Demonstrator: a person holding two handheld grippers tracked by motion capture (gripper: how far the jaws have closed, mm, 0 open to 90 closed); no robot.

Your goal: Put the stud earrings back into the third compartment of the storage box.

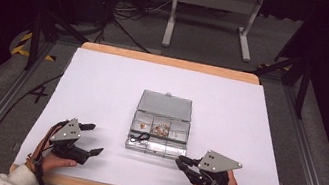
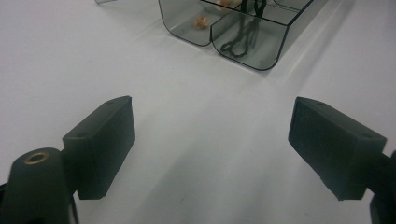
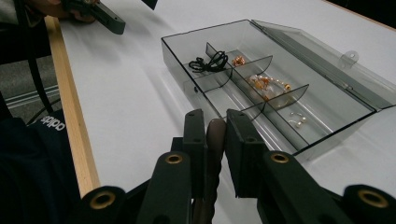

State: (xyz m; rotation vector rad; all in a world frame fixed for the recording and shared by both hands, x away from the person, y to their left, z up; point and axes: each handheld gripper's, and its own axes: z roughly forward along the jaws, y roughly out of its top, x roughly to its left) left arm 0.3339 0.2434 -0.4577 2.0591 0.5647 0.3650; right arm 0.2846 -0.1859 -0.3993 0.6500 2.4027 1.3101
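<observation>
Right gripper (image 3: pixel 215 128): jaws nearly closed, clamped on a dark brown twisted band (image 3: pixel 214 154), just at the near corner of the open clear compartment box (image 3: pixel 327 105) mid-table. Left gripper (image 2: pixel 212 144): jaws wide apart, empty, over bare white table (image 2: pixel 70 56).

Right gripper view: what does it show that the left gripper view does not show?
Right gripper view: the right gripper shut on a brown twisted thing, the box's open lid, the wooden table edge. Left gripper view: the left gripper, jaws wide open with nothing between. Both: the white table, the clear box and its black cord.
</observation>
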